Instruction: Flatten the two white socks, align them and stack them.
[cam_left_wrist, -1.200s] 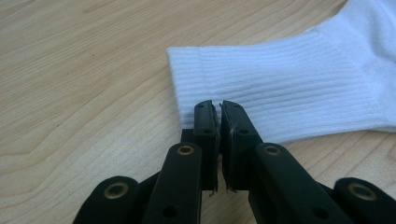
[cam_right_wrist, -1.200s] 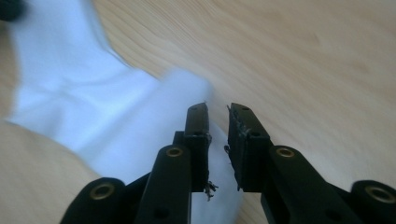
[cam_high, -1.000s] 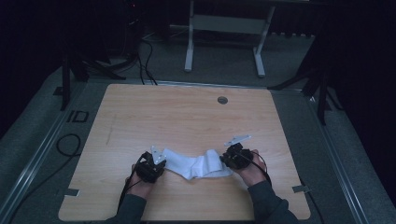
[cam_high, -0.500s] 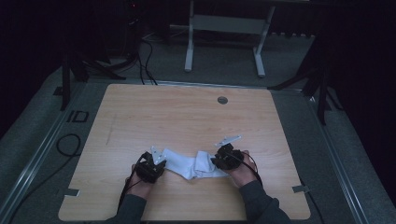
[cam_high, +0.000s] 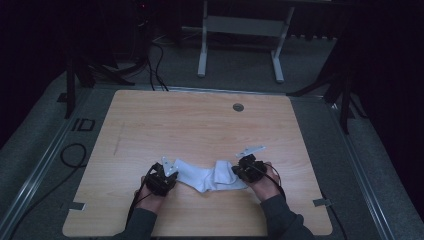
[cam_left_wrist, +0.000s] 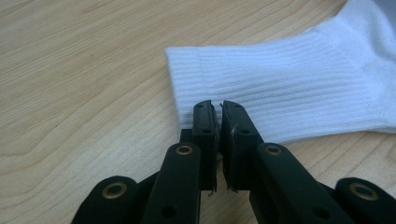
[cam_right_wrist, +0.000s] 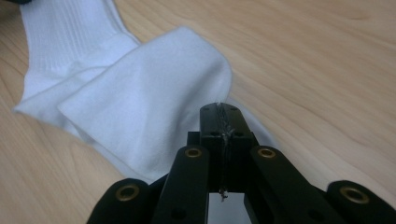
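**Both grippers pinch the sock**

High view: white ribbed cotton sock (cam_high: 210, 177) lies between left gripper (cam_high: 165, 176) and right gripper (cam_high: 243, 169) on the pale wooden table (cam_high: 200, 125).

Left gripper view: jaws clamped on the cuff edge.

Right gripper view: jaws, having just closed, nip the folded toe; so thin a bite could slip free.

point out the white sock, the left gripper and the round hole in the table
white sock (cam_high: 207, 178), high view, on its middle.
left gripper (cam_left_wrist: 217, 112), left gripper view, between the jaw tips at the ribbed cuff.
round hole (cam_high: 238, 107), high view, on its centre.
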